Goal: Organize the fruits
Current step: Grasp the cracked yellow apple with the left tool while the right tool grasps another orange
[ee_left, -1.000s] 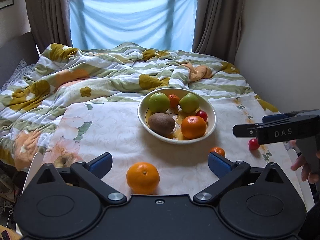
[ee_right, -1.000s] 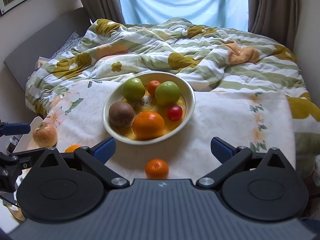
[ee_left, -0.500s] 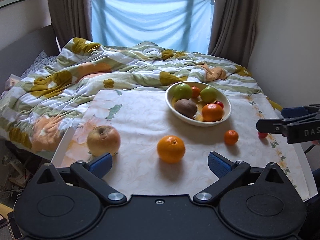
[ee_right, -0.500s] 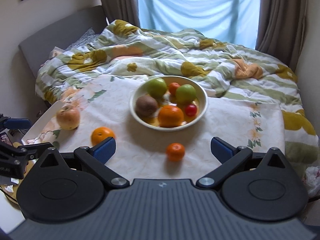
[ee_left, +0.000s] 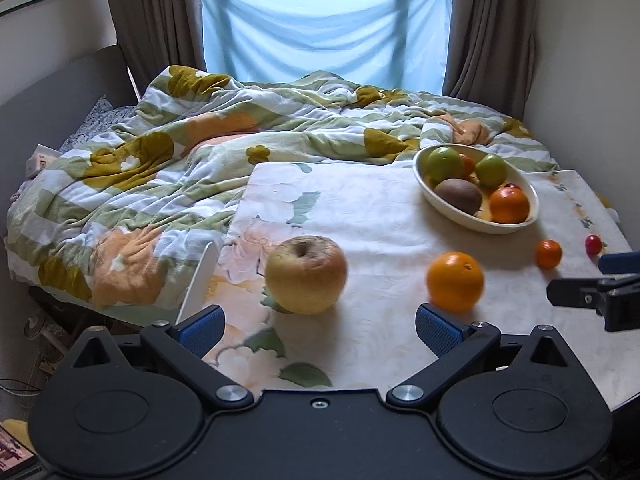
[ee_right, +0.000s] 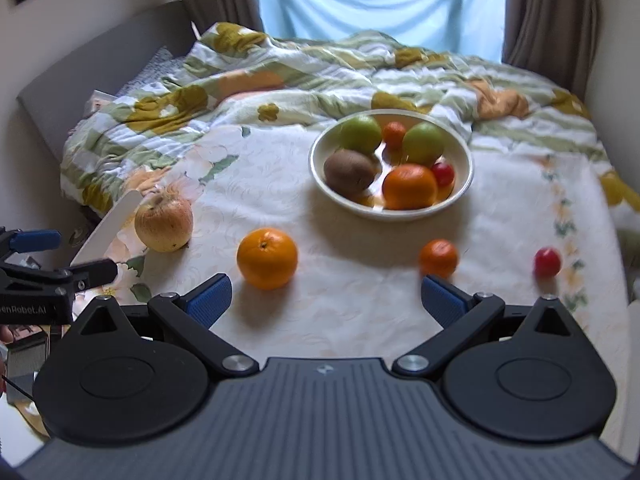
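Left gripper (ee_left: 318, 322) spread wide, empty; apple (ee_left: 306, 275) just ahead, between fingers' line. Right gripper (ee_right: 326, 294) spread, empty; orange (ee_right: 267, 258) near its left finger

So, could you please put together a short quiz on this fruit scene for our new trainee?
1. True or false: the left gripper is shut on the apple.
2. How many fruits lie on the cloth outside the bowl?
3. Which fruit lies nearest the cloth's right edge: A) orange, B) mandarin, C) red fruit?

Key
1. False: both grippers are open and hold nothing; the right gripper too.
2. Four: apple, orange, mandarin, red fruit.
3. C.
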